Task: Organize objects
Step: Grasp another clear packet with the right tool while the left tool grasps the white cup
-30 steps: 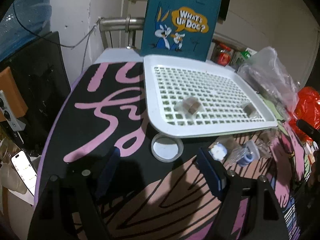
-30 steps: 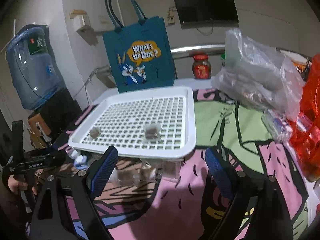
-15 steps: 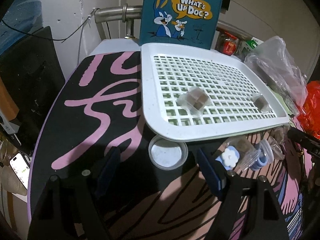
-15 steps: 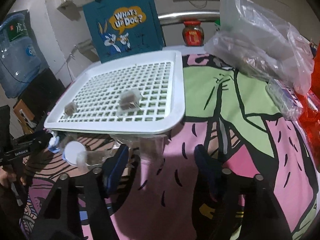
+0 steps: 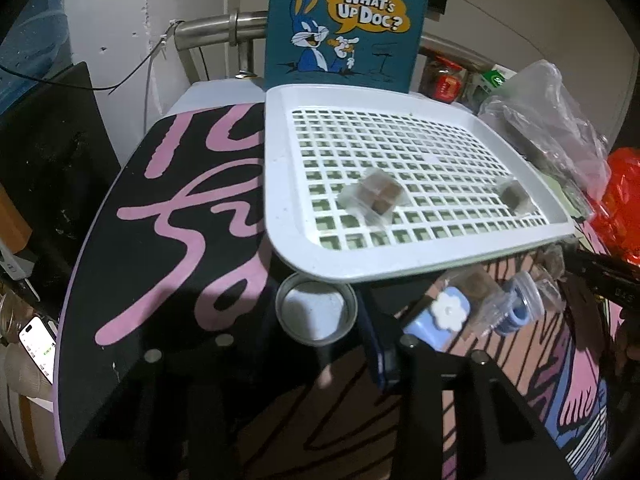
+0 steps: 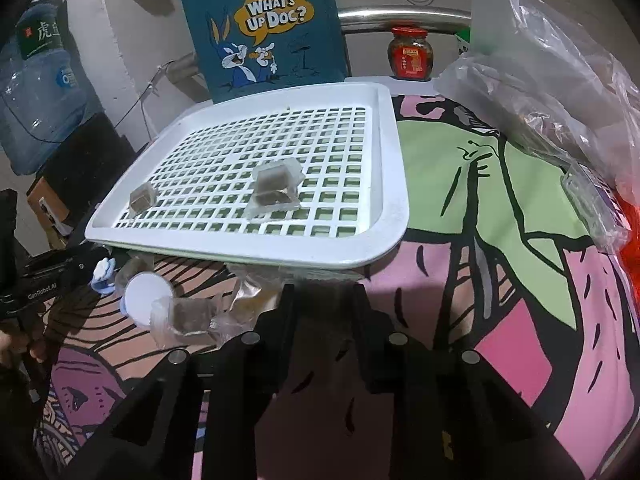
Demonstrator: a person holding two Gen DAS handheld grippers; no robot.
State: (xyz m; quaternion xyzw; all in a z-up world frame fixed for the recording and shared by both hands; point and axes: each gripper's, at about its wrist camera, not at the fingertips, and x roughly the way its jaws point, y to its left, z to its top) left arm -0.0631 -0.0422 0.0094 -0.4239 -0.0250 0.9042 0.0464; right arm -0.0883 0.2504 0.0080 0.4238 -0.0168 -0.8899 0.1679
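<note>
A white grid tray [image 5: 280, 184] [image 6: 394, 184] holds two clear packets of brown cubes [image 5: 376, 196] [image 5: 514, 196]. In front of its near rim a round grey lid [image 5: 316, 308] lies on the cloth. My left gripper [image 5: 318, 336] has its jaws closing on it, and the blue right pad [image 5: 378, 344] touches its edge. The left pad is lost in the dark. My right gripper [image 6: 322, 292] is shut at the tray's front rim, with the wrapper of a clear packet [image 6: 248, 292] at its tips. More packets [image 6: 188, 316] lie to its left.
A blue flower clip [image 5: 446, 312] and a clear blue-capped container [image 5: 520, 312] lie between the grippers. A teal cartoon tote [image 5: 344, 24] stands behind the tray. Plastic bags [image 6: 540, 80] and a red jar [image 6: 412, 54] are at the right, a phone [image 5: 38, 342] off the left edge.
Both pairs of jaws have closed in. The right gripper sank toward the packets in front of the tray. The left jaws came together around the lid.
</note>
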